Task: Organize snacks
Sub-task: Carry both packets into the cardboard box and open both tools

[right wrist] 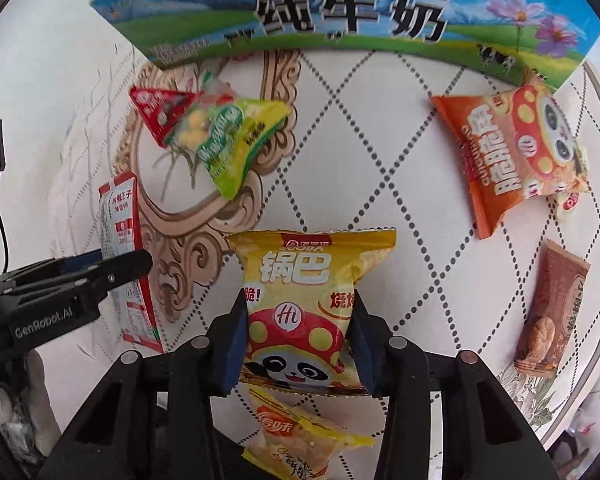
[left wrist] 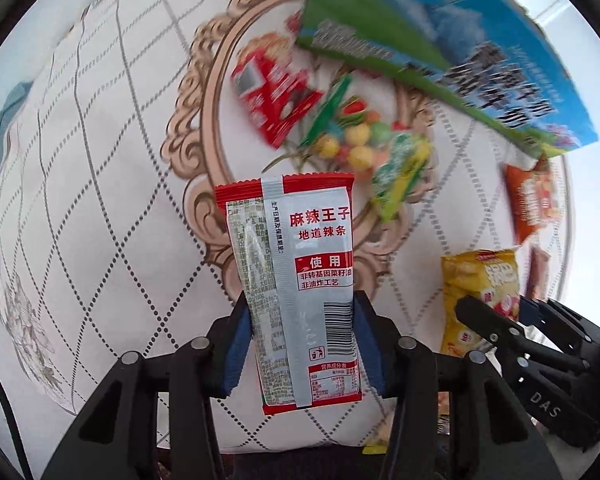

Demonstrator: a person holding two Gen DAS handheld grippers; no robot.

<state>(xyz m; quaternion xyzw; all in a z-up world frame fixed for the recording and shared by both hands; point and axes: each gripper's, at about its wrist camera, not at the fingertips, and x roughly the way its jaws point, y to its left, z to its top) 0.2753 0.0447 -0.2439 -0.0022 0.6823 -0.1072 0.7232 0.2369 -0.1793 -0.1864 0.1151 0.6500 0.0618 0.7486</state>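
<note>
With the left gripper pinching the spicy-strip packet and the right gripper pinching the yellow guoba bag, both raised above the table near the milk carton, either slick wrapper is risking slipping out.

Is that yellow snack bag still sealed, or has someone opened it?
Sealed, it seems. The yellow snack bag, gripped by the right gripper, looks puffed and its crimped top edge is unbroken. Its bottom edge is partly hidden.

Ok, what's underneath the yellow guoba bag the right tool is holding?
Below the yellow guoba bag, held in the right tool, lies a smaller yellow snack packet on the tablecloth. Its top edge is covered.
</note>
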